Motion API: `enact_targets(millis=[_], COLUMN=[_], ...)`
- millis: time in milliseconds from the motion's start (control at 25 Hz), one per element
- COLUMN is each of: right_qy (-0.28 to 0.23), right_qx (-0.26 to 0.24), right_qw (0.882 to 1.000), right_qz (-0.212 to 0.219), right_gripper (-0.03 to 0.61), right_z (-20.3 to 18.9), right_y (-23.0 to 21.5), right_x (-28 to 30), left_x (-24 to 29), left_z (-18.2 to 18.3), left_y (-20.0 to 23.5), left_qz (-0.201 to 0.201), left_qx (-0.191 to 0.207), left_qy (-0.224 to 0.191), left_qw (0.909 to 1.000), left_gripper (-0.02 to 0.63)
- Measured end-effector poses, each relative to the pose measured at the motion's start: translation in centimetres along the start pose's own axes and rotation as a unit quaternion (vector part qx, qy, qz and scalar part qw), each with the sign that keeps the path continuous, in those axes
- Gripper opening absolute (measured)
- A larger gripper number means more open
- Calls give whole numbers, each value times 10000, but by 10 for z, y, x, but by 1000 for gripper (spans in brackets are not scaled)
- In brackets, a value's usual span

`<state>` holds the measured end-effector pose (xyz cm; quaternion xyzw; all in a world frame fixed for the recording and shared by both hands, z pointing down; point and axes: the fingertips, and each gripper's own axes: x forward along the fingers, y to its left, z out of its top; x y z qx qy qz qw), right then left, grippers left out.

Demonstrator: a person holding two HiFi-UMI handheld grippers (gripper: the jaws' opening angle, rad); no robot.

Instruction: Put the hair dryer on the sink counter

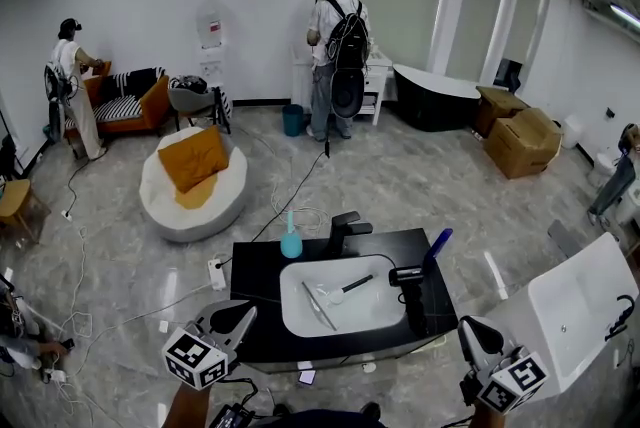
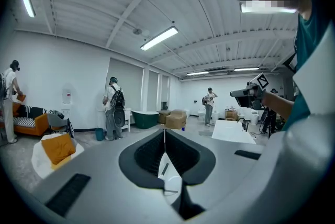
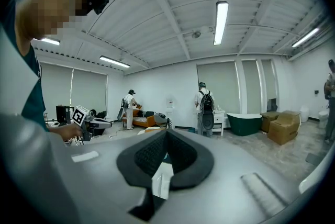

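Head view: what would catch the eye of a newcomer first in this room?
The black sink counter with its white basin stands in the middle, with the hair dryer lying on it right of the basin. The left gripper and right gripper hang shut and empty near its front edge. An orange cushion lies on a round white seat behind, to the left.

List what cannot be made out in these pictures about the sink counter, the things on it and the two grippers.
- Items in the basin: head view, too small to name.
- Hair dryer: head view, too small to show where its cord ends.
- Sink counter: absent from both gripper views, which point elsewhere, past the shut, empty left gripper and right gripper.
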<state>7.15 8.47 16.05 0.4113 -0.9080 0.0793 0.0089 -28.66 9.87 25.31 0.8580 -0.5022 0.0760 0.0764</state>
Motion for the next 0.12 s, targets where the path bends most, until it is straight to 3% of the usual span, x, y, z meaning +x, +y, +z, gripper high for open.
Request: enact_targets(millis=[120], right_qy=[18], right_qx=[22], right_qw=[10000], right_qz=[-81], right_gripper=[6], right_z=[-2], right_y=[5], right_x=[1], left_x=[-2], left_z=[0], left_y=[3], left_qz=[-81], left_qx=[6], left_qy=[4], left_qw=[10000], left_gripper=[11])
